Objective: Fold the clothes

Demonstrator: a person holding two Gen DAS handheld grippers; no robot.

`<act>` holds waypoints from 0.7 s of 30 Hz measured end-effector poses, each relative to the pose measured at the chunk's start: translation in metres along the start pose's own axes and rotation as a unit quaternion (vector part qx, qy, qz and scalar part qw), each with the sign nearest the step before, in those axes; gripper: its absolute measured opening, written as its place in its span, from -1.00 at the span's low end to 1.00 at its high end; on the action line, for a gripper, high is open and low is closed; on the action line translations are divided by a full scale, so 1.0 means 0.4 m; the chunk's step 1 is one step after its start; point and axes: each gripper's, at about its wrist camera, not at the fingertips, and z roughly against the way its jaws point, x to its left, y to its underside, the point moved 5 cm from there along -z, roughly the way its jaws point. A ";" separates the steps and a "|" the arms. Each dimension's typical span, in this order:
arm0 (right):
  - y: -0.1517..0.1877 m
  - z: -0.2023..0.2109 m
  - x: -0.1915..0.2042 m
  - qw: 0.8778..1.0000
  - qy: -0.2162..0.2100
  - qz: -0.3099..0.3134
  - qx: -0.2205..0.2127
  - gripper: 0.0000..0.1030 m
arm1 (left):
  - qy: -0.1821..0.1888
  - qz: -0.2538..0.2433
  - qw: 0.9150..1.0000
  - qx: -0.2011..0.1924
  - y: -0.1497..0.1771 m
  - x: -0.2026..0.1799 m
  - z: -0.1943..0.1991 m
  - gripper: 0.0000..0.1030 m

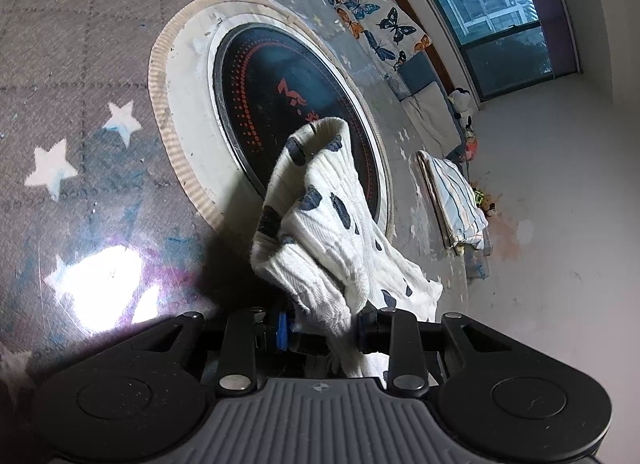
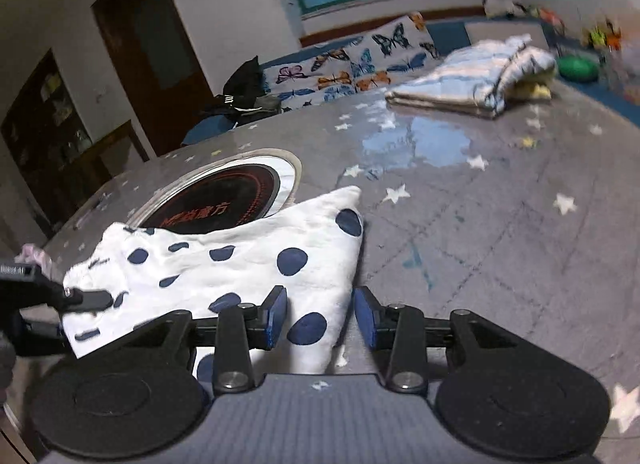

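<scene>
A white garment with dark blue dots [image 2: 248, 264] lies on the grey star-patterned table [image 2: 480, 223], partly over a round black cooktop [image 2: 224, 199]. My left gripper [image 1: 322, 334] is shut on a bunched part of that garment [image 1: 320, 223] and holds it above the cooktop [image 1: 288, 103]. It also shows at the left edge of the right wrist view [image 2: 80, 300]. My right gripper [image 2: 320, 318] stands open around the garment's near corner, its blue pads [image 2: 278, 316] apart from the cloth's edges.
A folded striped pile [image 2: 472, 79] lies at the table's far side, also in the left wrist view [image 1: 456, 199]. A butterfly-print bench cover [image 2: 360, 59], dark clothes [image 2: 244, 95], toys [image 2: 580, 63], a window and a wooden door stand behind.
</scene>
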 end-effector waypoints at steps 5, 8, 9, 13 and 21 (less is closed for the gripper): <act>-0.011 -0.010 -0.002 1.000 -0.015 -0.016 0.002 -0.53 | -0.010 -0.014 1.000 -0.001 0.000 -0.011 -0.003 -0.37; -0.023 -0.002 -0.010 1.000 -0.012 -0.016 -0.004 -0.81 | -0.016 -0.019 1.000 -0.003 -0.003 -0.019 -0.006 -0.37; -0.028 0.000 -0.013 1.000 -0.011 -0.017 -0.007 -0.84 | -0.017 -0.022 1.000 -0.004 -0.005 -0.025 -0.007 -0.38; -0.045 0.010 -0.023 1.000 -0.007 -0.017 -0.015 -0.89 | -0.015 -0.045 0.999 -0.006 -0.013 -0.063 -0.017 -0.41; -0.090 0.030 -0.060 0.999 0.012 -0.016 -0.032 -0.90 | -0.012 -0.089 0.996 0.015 -0.031 -0.162 -0.108 -0.42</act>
